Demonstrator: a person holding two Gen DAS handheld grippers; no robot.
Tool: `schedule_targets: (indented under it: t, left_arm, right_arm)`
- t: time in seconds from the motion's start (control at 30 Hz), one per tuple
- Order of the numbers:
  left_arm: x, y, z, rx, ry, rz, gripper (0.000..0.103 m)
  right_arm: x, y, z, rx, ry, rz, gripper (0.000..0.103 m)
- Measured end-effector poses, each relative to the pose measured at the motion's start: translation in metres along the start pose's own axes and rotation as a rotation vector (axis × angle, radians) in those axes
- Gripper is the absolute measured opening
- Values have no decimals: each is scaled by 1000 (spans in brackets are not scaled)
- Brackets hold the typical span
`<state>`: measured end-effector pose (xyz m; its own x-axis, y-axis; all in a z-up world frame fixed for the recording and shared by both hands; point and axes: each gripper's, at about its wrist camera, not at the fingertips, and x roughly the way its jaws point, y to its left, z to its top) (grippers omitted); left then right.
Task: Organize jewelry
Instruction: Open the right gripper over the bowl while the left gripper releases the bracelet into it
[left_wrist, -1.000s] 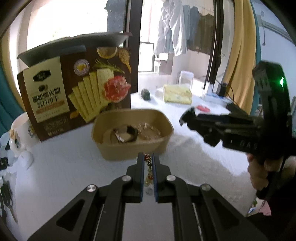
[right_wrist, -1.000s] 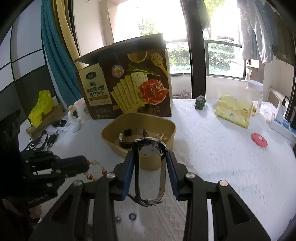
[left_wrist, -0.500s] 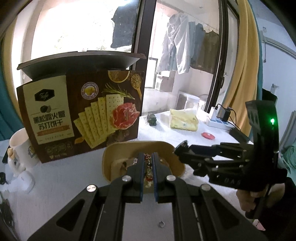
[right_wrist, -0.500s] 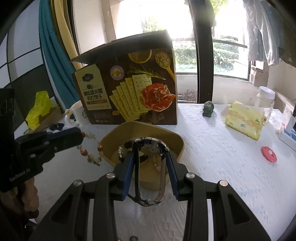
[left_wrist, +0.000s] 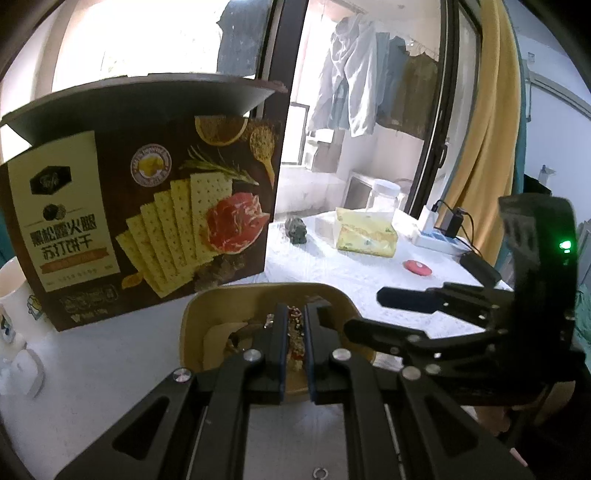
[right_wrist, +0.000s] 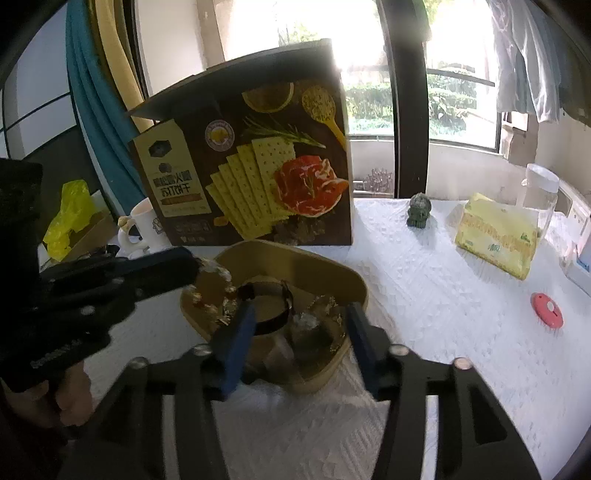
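Left hand-held gripper (left_wrist: 295, 325): fingers clamped together on a beaded bracelet (left_wrist: 295, 338), held above the tan tray (left_wrist: 195, 317). In the right wrist view the bracelet (right_wrist: 214, 295) hangs from that gripper's tip over the tray's near-left rim. Right hand-held gripper (right_wrist: 299, 314): fingers spread wide apart, nothing between them, poised over the tray (right_wrist: 354, 284) from the near side. A black-strapped watch (right_wrist: 269, 299) lies in the tray just ahead of the right gripper's left finger. Cracker box (right_wrist: 251, 166) stands beyond the tray on the white desk (right_wrist: 443, 295).
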<state>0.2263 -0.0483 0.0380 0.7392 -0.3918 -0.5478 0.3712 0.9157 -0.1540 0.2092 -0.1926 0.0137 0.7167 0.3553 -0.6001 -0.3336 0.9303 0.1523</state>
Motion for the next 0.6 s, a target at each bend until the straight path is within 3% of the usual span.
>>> schedule_targets:
  t: [0.13,0.17,0.27,0.3,0.6]
  left_arm:
    - [4,3,0,-21,12,10,9]
    - [3,4,-1,-25,12,15,16]
    - [-2,5,-1,-36,-2,29,55]
    - [-6,7,-2,-45,-17,30,62]
    - [-27,6,-8,-62,-39,56,65]
  right_arm:
    - [-2,-3,1,-2,-9,-15,55]
    - [-3,-5,0,3,-8,-16,55]
    - [-4,-9,-2,14,-5,-27,55]
    - [-5,-10,-2,18,-5,-30,55]
    - [-20,-8,-8,26,-22,-51,55]
